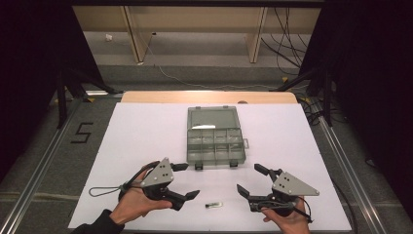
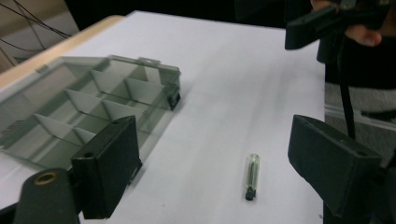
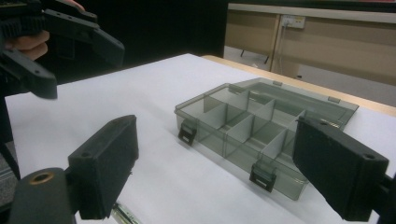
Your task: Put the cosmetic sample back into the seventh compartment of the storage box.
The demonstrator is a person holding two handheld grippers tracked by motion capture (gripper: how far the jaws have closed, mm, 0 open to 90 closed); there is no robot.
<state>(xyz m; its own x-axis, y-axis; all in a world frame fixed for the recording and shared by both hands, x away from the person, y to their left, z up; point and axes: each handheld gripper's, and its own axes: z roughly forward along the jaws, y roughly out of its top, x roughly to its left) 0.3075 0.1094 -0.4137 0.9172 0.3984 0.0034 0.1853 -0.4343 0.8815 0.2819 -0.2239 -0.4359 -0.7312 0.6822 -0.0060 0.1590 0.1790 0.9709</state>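
Bench (image 1: 146, 126) under white sheet, dark room around it.
Smoky plastic box (image 1: 215, 141) lies open at centre frame, lid back, compartments bare. Small clear tube (image 1: 213, 204) rests low centre, between the two tools and touching neither. Left tool (image 1: 185, 181), lower left, and right tool (image 1: 250, 180), lower right, both gape, gripping nothing. Wooden panels (image 1: 195, 24), cables (image 1: 285, 34) and grey floor (image 1: 195, 73) fill the upper frame; a "5" (image 1: 82, 132) marks the floor at left.

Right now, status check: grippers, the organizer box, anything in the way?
Left gripper and right gripper open, empty. Organizer box open, lid back, compartments look empty. Small clear tube lies between grippers, untouched.
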